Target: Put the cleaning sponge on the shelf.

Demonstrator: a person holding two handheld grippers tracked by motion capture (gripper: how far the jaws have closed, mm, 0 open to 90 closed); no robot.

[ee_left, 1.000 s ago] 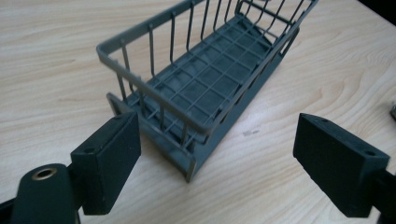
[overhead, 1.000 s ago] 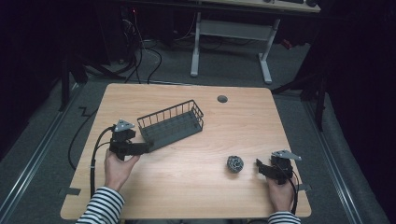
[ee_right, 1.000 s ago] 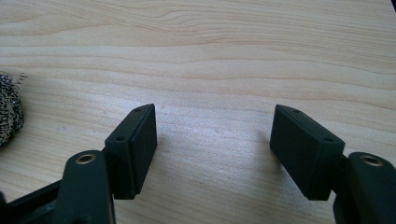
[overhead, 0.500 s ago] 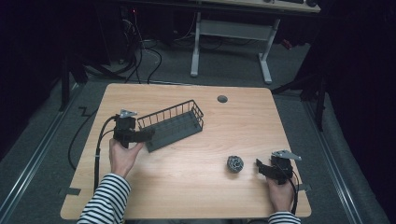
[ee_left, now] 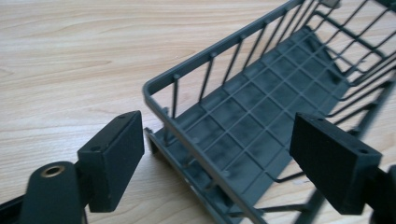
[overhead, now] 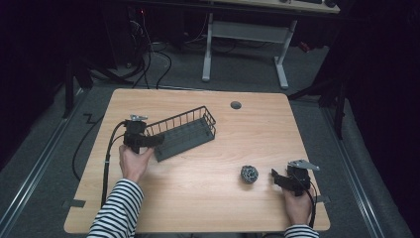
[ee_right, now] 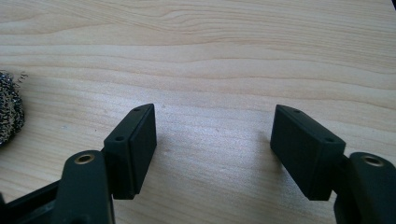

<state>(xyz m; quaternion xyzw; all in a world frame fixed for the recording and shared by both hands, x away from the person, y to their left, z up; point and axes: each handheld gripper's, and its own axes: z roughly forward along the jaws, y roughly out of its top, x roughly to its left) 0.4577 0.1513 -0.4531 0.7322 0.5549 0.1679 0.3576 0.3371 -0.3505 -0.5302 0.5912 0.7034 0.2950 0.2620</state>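
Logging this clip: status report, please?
Left gripper open, jaws just closing in around the wire basket corner, pads not touching. Right gripper open, nothing between jaws, beside steel scourer. Nothing in the way.

— What sits near the wooden table's (overhead: 198, 208) far edge?
— A round grey grommet (overhead: 236, 105).
— And beyond the table?
— A white desk frame (overhead: 245, 32), with black cables (overhead: 151, 49) on the floor to its left.
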